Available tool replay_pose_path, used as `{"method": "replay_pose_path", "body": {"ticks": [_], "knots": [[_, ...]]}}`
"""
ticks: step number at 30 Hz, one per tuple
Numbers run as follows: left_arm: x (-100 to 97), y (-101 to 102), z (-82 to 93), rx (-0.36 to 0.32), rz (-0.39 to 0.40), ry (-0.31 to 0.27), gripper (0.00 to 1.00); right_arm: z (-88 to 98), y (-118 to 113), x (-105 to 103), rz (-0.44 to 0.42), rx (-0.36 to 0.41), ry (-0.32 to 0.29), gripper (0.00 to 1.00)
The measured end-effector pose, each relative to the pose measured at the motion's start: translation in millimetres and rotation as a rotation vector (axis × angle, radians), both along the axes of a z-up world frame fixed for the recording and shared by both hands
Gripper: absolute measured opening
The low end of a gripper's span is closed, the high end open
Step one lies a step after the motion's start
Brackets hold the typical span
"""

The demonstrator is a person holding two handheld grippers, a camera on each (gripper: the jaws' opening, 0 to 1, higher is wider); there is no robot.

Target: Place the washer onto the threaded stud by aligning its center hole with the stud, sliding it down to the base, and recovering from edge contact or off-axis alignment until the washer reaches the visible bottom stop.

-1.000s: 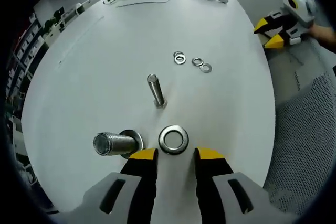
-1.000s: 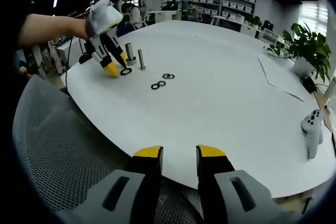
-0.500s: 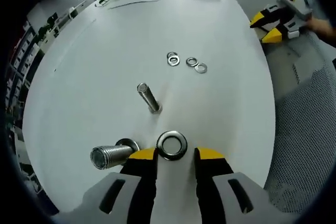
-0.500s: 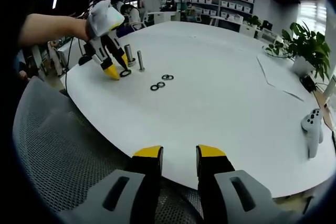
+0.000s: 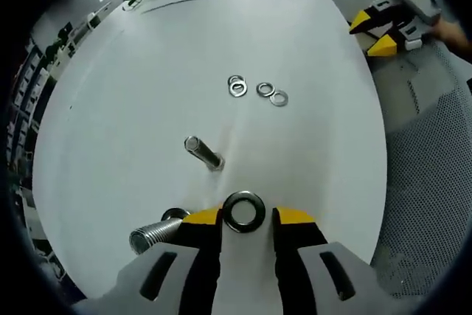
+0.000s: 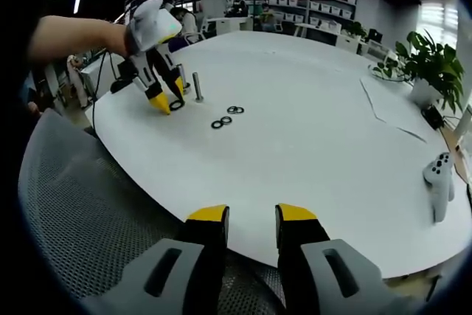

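Observation:
A large steel washer point(image 5: 244, 212) lies flat on the white table point(image 5: 147, 101), right between the yellow tips of my left gripper point(image 5: 248, 217), which is open around it. Just left of the jaws a thick threaded stud point(image 5: 157, 235) stands on its base flange. A thinner stud point(image 5: 203, 153) stands a little farther on. My right gripper point(image 6: 252, 217) hangs open with nothing in it over the table's near edge, far from the studs. From the right gripper view, the left gripper point(image 6: 164, 101) is held by a hand, tips down beside both studs point(image 6: 197, 86).
Several small washers point(image 5: 257, 90) lie loose beyond the thin stud, also seen as small washers point(image 6: 227, 116). A white controller point(image 6: 439, 181), sheets of paper point(image 6: 391, 108) and a potted plant point(image 6: 431, 64) sit at the far side. A grey mesh chair point(image 6: 81, 204) stands at the table edge.
The left gripper has moved in on the large washer, which now sits between its tips instead of ahead of them. The right gripper has not moved.

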State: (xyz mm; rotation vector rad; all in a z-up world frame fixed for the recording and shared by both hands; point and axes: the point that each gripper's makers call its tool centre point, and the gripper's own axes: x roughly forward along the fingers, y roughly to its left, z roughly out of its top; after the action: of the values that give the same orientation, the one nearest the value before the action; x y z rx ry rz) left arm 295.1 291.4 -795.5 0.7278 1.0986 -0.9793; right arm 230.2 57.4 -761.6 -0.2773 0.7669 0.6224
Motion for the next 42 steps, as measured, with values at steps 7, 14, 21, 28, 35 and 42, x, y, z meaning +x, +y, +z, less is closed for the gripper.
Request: {"method": "replay_pose_path", "body": {"ticks": [7, 14, 21, 28, 35, 42], "knots": [[-1.2, -0.5, -0.3, 0.012, -0.007, 0.002, 0.24, -0.6, -0.1, -0.7, 0.003, -0.004, 0.004, 0.28], [-3.4, -2.5, -0.5, 0.041, -0.046, 0.000, 0.21, -1.2, -0.4, -1.5, 0.006, -0.008, 0.009, 0.28], [-3.8, -3.9, 1.7, 0.052, -0.108, -0.070, 0.20, -1.7, 0.1, -2.0, 0.013, -0.011, 0.012, 0.28], [-3.7, -1.3, 3.5, 0.006, -0.011, -0.116, 0.19, -1.2, 0.5, -2.0, 0.011, -0.008, 0.010, 0.28], [-3.9, 3.0, 8.2, -0.021, 0.017, -0.114, 0.19, -1.0, 0.8, -1.9, 0.011, -0.006, 0.009, 0.28], [-2.7, 8.1, 17.2, -0.034, 0.049, -0.119, 0.19, -0.9, 0.8, -1.7, 0.011, -0.006, 0.008, 0.28]]}}
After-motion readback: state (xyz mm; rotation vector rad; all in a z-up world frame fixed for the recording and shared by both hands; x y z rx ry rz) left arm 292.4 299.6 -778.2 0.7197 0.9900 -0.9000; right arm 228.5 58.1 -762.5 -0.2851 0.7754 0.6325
